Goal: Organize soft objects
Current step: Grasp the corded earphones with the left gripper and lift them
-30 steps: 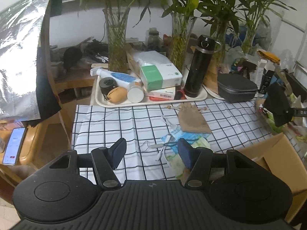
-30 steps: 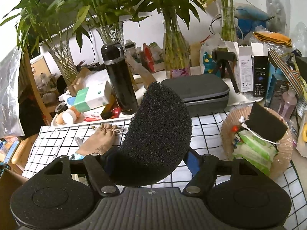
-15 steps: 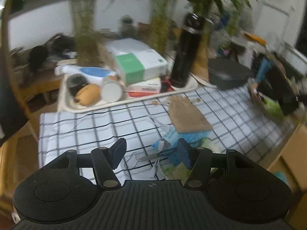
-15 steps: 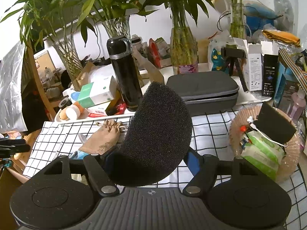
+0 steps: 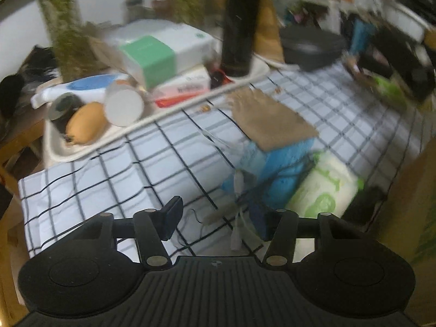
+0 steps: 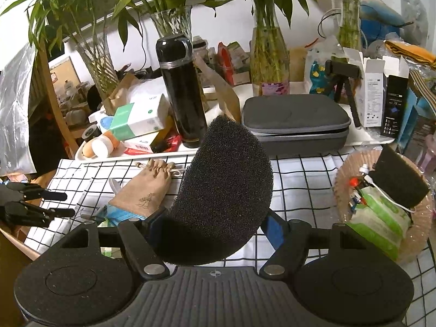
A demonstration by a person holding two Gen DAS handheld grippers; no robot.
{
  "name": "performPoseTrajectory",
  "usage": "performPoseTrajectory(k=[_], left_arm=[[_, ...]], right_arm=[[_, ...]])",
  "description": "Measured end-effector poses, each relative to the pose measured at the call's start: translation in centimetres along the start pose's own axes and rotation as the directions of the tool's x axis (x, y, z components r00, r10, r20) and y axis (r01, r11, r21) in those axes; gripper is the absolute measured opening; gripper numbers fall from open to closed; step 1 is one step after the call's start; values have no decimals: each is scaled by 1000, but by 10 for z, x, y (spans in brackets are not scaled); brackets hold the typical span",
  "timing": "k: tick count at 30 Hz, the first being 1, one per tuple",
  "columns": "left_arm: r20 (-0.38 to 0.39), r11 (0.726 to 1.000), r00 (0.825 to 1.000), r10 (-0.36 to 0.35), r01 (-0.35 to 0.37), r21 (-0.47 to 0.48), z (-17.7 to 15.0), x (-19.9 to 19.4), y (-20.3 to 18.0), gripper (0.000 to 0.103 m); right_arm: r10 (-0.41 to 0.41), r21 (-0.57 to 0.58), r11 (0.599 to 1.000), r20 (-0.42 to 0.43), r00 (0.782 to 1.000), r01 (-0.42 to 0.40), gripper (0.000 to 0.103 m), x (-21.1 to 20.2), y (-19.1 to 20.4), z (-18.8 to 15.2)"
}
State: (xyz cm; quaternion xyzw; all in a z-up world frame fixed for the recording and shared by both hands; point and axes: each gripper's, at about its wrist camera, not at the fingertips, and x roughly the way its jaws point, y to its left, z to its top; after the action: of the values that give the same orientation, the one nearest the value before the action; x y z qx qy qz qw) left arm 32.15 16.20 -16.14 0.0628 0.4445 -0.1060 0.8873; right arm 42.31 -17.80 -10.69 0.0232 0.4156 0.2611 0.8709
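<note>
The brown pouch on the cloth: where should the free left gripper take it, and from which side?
Grip the brown pouch at its gathered drawstring neck, coming from above. The body lies flat on the cloth; only the bunched neck gives the fingers something to pinch.

The whole left wrist view is smeared by motion blur: print on the green-and-white box (image 5: 163,51) and the red-and-white carton (image 5: 185,88) cannot be read, and the black flask (image 5: 239,24) loses its top at the upper edge. The tan drawstring pouch (image 5: 269,121) covers part of the blue cloth (image 5: 283,163) beneath it. In the right wrist view the black foam pad (image 6: 223,190) hides the counter (image 6: 302,182) behind it and the inner faces of the right claw (image 6: 215,226). The left claw (image 6: 58,204) is cut by the left edge.
</note>
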Motion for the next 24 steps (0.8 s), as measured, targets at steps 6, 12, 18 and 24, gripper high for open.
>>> performPoseTrajectory(k=[6, 12, 18, 24], left_arm=[[-41, 998, 999, -11, 14, 68, -3, 18, -4, 36], [-64, 999, 997, -40, 42, 23, -2, 30, 6, 28], [-75, 997, 996, -57, 60, 39, -4, 29, -1, 16], [-90, 997, 994, -67, 70, 30, -4, 28, -1, 11]], right_arm=[[5, -30, 1000, -11, 1000, -5, 76, 5, 5, 1], [3, -42, 999, -17, 1000, -4, 76, 9, 8, 2], [0, -60, 998, -16, 1000, -1, 76, 9, 13, 2], [-8, -72, 997, -12, 1000, 7, 77, 8, 14, 3]])
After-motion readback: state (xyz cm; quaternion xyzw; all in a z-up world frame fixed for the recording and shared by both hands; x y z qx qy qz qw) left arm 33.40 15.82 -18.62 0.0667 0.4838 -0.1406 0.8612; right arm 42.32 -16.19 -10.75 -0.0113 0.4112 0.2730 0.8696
